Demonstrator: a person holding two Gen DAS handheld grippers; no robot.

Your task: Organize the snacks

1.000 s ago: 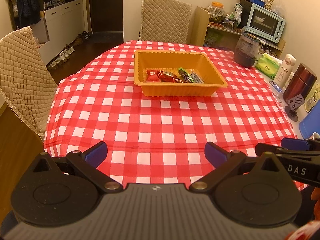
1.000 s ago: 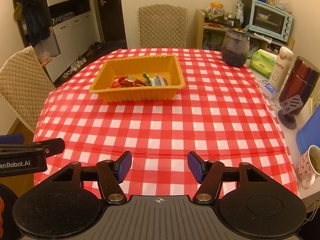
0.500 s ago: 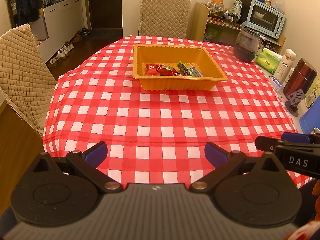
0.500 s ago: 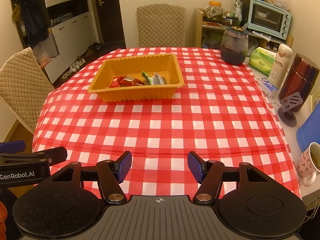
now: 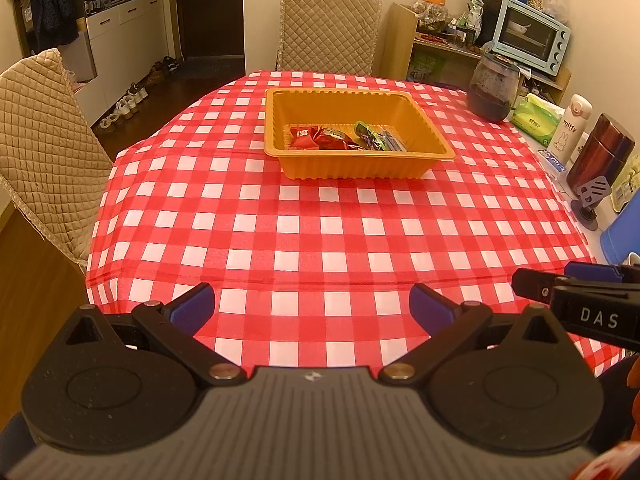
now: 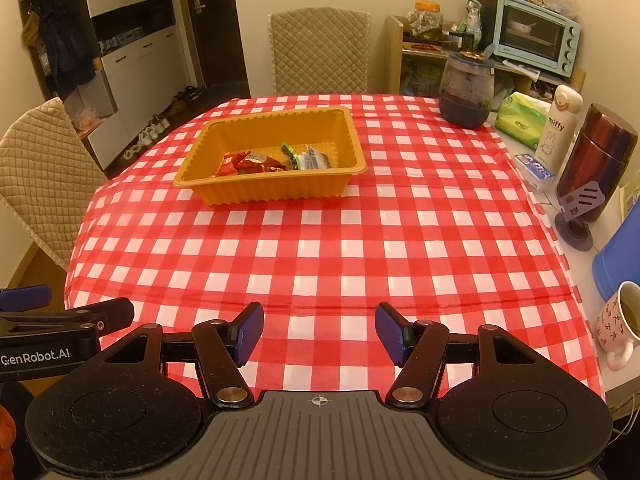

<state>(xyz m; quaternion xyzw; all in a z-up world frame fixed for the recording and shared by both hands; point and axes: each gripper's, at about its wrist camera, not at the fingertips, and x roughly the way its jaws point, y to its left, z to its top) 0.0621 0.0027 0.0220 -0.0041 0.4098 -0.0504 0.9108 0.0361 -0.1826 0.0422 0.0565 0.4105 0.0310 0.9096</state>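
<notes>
Setting: home dining room. Evidence: tabletop (image 6: 320, 240) under red-white checked cloth; two chairs with quilted beige covers, far side (image 6: 320, 52) and left (image 6: 40, 176). Shoes (image 5: 132, 100) lined on floor by dark entry door (image 5: 210, 8); coat (image 6: 68, 48) hanging beside white cabinet. Wooden shelf (image 6: 424, 60) with jars, snack bags, pale blue toaster oven (image 6: 536, 36). Tabletop edge clutter: tissue pack (image 6: 520, 118), flask (image 6: 560, 128) (print reads "miffy"), mug (image 6: 618, 324).
</notes>
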